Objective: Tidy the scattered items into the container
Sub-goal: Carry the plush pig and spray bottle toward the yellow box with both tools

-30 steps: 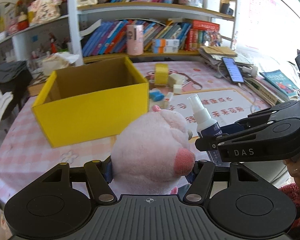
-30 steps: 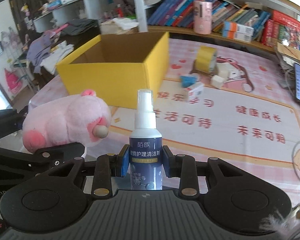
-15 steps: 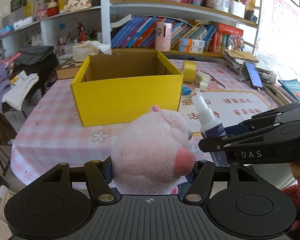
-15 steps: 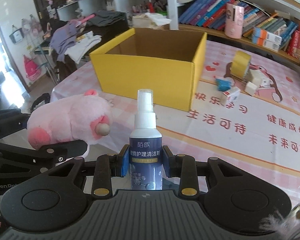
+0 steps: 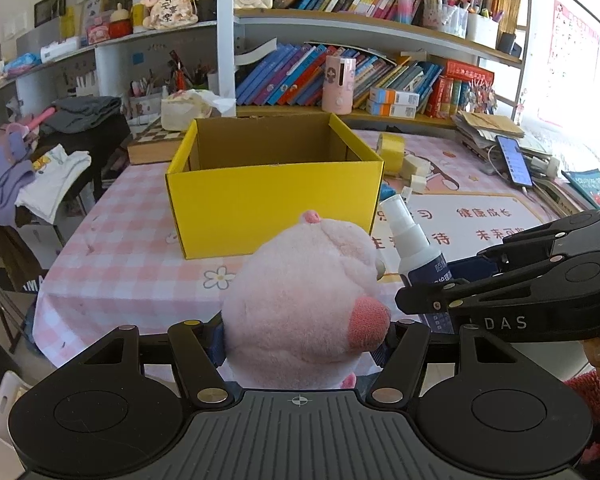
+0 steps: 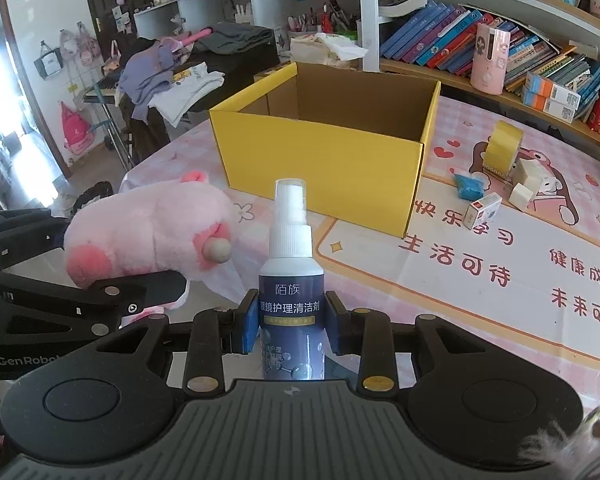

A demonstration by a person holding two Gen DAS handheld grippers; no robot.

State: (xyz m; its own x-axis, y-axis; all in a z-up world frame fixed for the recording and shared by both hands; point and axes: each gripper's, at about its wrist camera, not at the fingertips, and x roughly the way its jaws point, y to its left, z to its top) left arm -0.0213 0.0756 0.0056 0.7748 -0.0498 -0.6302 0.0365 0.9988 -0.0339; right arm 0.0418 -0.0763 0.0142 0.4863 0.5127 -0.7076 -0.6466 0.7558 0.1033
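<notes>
Box now centred, seen farther off
Plush [image 5: 300, 308] is kept clamped in the left hand-held gripper [image 5: 304, 344], bottle [image 6: 292, 300] in the right hand-held gripper [image 6: 292, 328]; box [image 5: 274, 200] is seen shifted rightward.

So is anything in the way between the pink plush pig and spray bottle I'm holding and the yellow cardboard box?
Nothing visible. The pink plush pig and the white-capped blue spray bottle face the open yellow cardboard box across bare checked tablecloth. The tape roll and small boxes lie off to its right.

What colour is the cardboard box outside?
Bright yellow box, seen best in the right wrist view.
</notes>
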